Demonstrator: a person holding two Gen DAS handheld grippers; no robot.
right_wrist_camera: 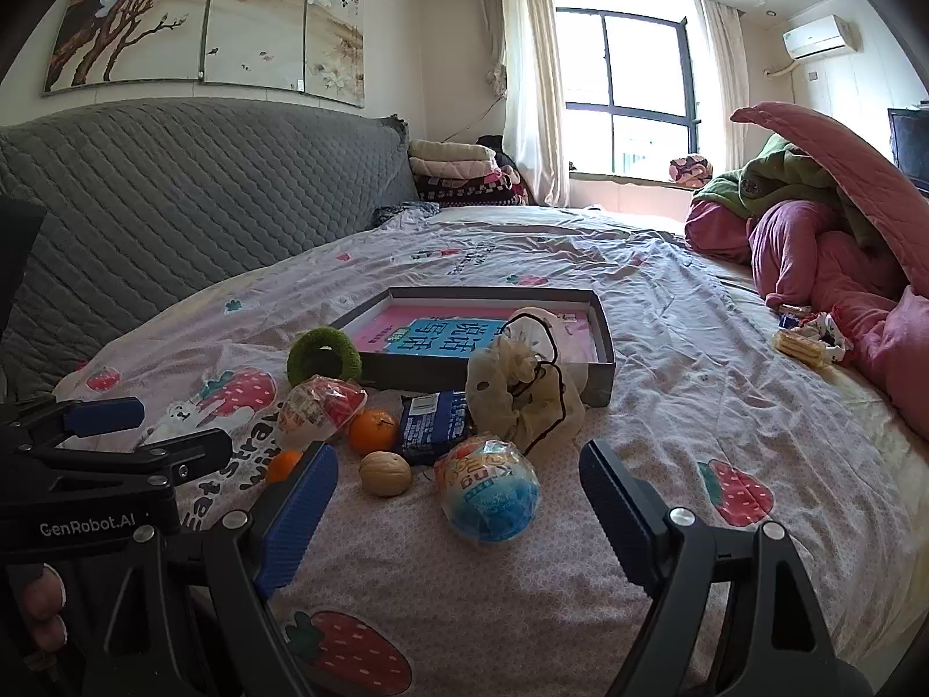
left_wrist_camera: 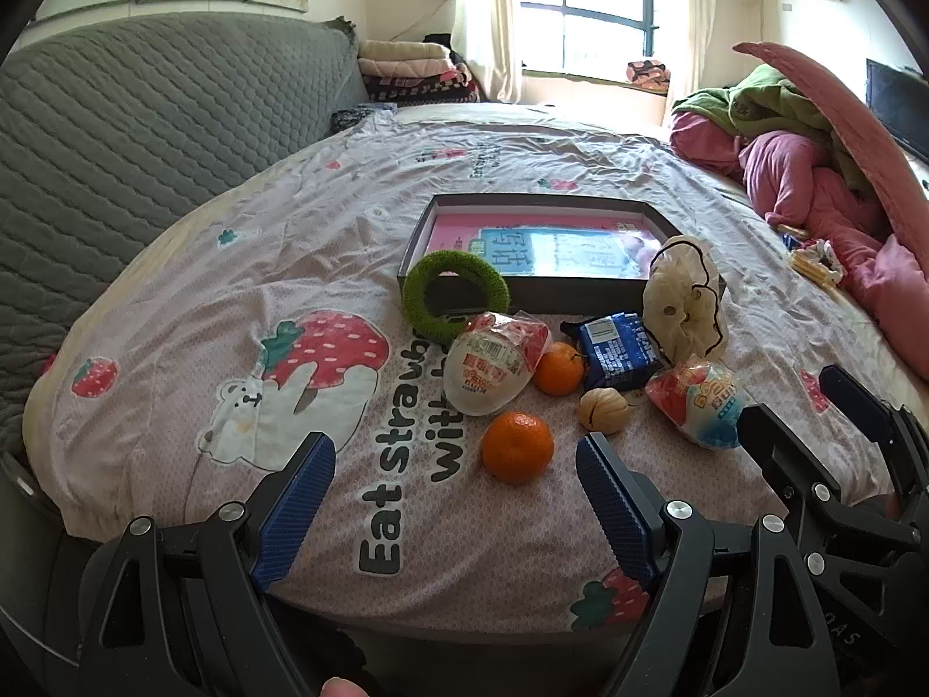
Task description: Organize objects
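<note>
A grey shallow box [left_wrist_camera: 557,294] [right_wrist_camera: 604,337] holding a pink and blue book lies on the bed. In front of it lie a green fuzzy ring [left_wrist_camera: 456,294] [right_wrist_camera: 323,353], a red-white egg pack [left_wrist_camera: 493,363] [right_wrist_camera: 320,409], two oranges [left_wrist_camera: 517,446] [left_wrist_camera: 558,367] [right_wrist_camera: 373,431], a walnut [left_wrist_camera: 604,410] [right_wrist_camera: 385,473], a blue snack pack [left_wrist_camera: 618,350] [right_wrist_camera: 432,424], a cream scrunchie [left_wrist_camera: 688,305] [right_wrist_camera: 522,389] and a blue-white egg pack [left_wrist_camera: 697,401] [right_wrist_camera: 490,488]. My left gripper [left_wrist_camera: 456,488] is open, just short of the near orange. My right gripper [right_wrist_camera: 458,499] is open around the blue-white egg pack.
A grey quilted headboard [left_wrist_camera: 145,128] [right_wrist_camera: 174,197] stands at the left. Pink and green bedding [left_wrist_camera: 824,174] [right_wrist_camera: 824,244] is piled at the right, with small snack packs [left_wrist_camera: 816,261] [right_wrist_camera: 810,342] beside it. Folded blankets [right_wrist_camera: 458,171] sit by the window.
</note>
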